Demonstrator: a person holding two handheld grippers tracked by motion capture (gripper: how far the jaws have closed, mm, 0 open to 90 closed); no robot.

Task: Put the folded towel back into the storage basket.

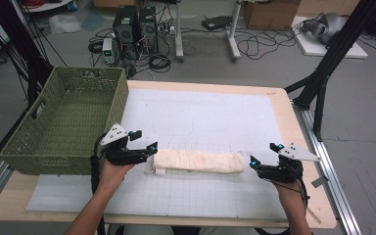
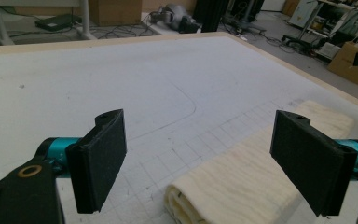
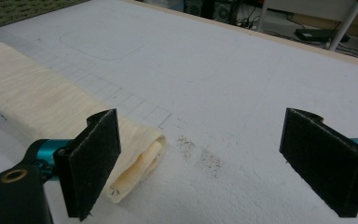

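Observation:
A cream towel (image 1: 198,161), folded into a long narrow strip, lies across the white gridded mat (image 1: 200,117) near the front of the table. My left gripper (image 1: 144,140) stands open at the towel's left end, jaws wide apart and empty; the left gripper view has that towel (image 2: 242,182) end low between the jaws. My right gripper (image 1: 265,153) is open just off the towel's right end. In the right gripper view the folded towel (image 3: 37,107) end lies behind the left jaw, with bare mat between the jaws.
A green woven basket (image 1: 63,147) stands at the table's left side, close to my left hand. Light wooden table edges (image 1: 289,117) frame the mat. On the floor beyond lie computer towers (image 1: 136,29), cables and desk legs. A black frame post (image 1: 323,83) rises at the right.

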